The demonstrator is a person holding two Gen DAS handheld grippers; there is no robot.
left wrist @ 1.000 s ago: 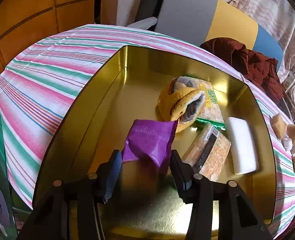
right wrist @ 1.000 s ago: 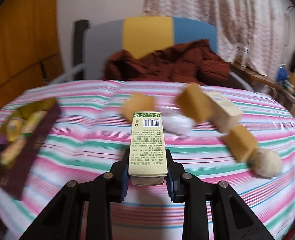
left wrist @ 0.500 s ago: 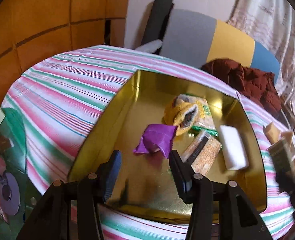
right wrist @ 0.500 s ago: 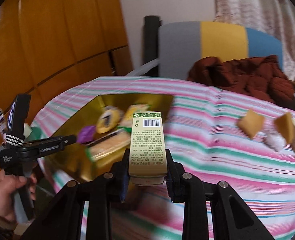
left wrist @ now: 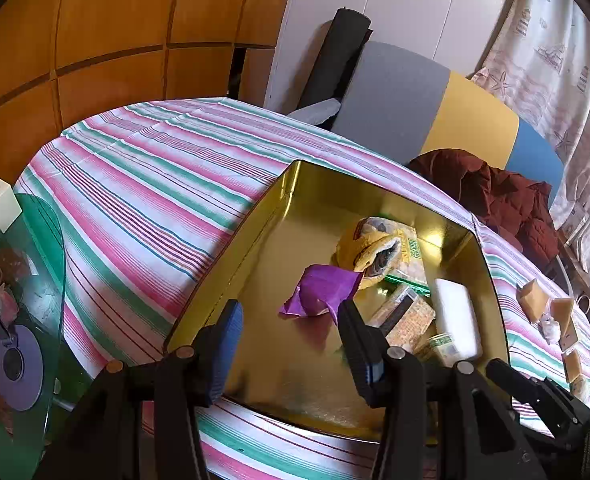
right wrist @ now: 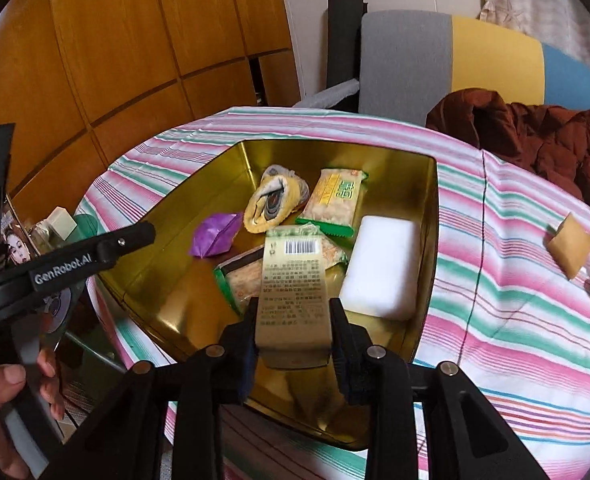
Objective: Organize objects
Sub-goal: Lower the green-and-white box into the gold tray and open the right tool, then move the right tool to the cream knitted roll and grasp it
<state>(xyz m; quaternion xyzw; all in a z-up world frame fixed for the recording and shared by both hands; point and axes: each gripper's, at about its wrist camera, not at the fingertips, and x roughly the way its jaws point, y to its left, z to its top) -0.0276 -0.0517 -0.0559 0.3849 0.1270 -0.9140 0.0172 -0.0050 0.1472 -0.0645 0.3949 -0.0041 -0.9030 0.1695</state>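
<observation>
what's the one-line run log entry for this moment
left gripper: open, empty, above purple packet | right gripper: shut on beige carton, over gold tin | carton not released

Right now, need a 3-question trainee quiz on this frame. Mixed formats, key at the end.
1. True or false: the left gripper holds the purple wrapper.
2. What does the right gripper clamp? A) white block B) beige carton C) tan cube
3. Fill in: the white block lies inside the gold ____.

Key:
1. False; its jaws are open and empty, with the wrapper lying in the gold tin.
2. B, the beige carton.
3. tin
</observation>
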